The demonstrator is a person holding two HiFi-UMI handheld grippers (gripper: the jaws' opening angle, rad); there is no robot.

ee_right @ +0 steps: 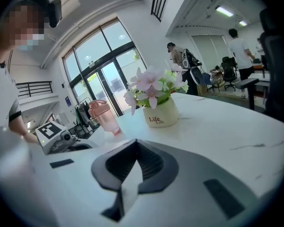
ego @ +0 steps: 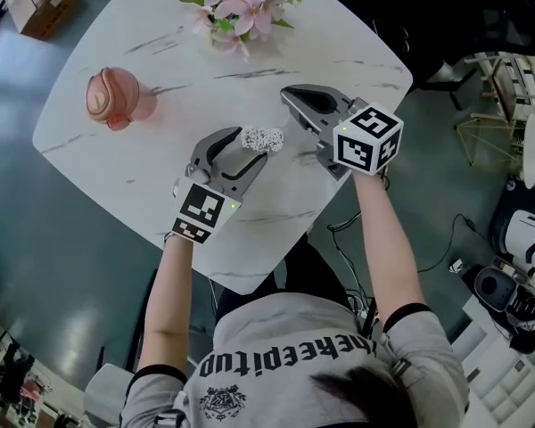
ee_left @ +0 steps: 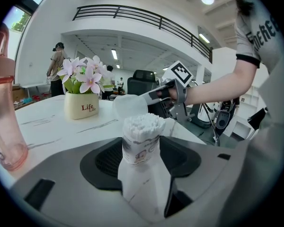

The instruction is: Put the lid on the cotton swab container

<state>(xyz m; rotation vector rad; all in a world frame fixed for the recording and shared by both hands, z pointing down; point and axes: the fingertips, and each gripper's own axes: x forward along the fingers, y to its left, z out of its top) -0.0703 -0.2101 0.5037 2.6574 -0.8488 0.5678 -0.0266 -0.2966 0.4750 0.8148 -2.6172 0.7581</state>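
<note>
While the left tongs [ego: 242, 150] are closed on the lower body of the cotton swab container [ee_left: 140, 151], holding it above the worktop [ego: 160, 87] with its open mouth and the white swabs [ee_left: 142, 122] standing clear of the jaws, the right tongs [ee_right: 131, 171] pinch the lid [ee_left: 130, 107]. In the right gripper view it shows only edge-on, as a thin translucent sliver between jaws that are nearly together.

From the head view, the right tongs sit at about 2 o'clock of the container, near it but apart. In the left gripper view the lid hangs at 11 o'clock of the swab tips, beyond them; whether it already overlaps the mouth I cannot tell. A pink bottle [ego: 111, 96] lies off at 10 o'clock and a flower pot [ee_right: 162, 115] at 12 o'clock, both well away.

The step in hand looks like the approach: lid and container are each held, not yet joined. The next move probably calls for turning the lid flat over the mouth, centring it above the swabs, and pressing down while the left tongs brace the container.
</note>
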